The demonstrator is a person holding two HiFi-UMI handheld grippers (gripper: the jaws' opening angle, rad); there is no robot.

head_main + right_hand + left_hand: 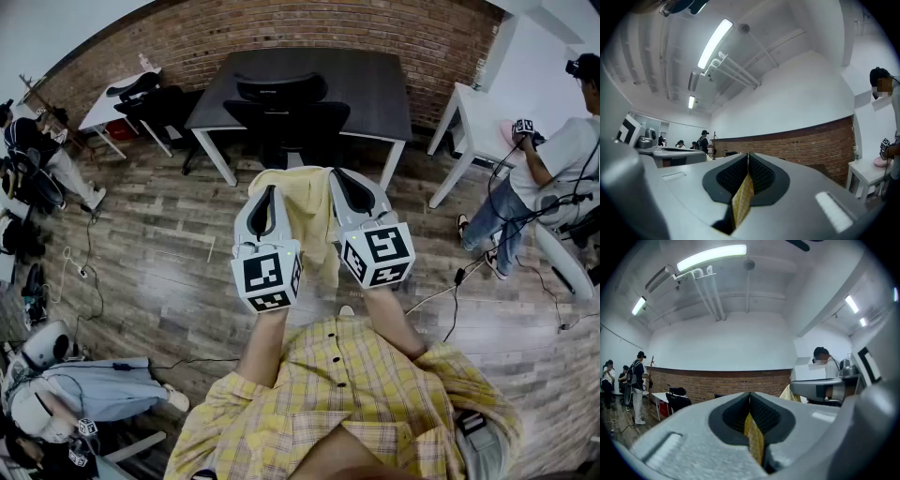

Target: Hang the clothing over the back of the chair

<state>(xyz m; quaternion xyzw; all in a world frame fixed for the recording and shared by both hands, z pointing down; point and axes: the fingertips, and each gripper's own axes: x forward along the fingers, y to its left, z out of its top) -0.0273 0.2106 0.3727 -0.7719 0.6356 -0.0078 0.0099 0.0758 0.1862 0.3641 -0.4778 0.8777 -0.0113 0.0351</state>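
A pale yellow garment (307,217) hangs between my two grippers, held up in front of me. My left gripper (260,195) is shut on its left upper edge, and a yellow fold (753,437) shows pinched between its jaws. My right gripper (343,182) is shut on the right upper edge, with a strip of yellow cloth (742,199) clamped between its jaws. A black office chair (284,111) stands just beyond the garment, its back (280,88) toward the dark table. Both grippers point upward and level with each other, short of the chair.
A dark table (309,82) stands behind the chair against a brick wall (281,33). White tables sit at the left (117,103) and right (480,117). A person (544,178) stands at the right, others sit at the left (37,150). Cables (469,272) cross the wooden floor.
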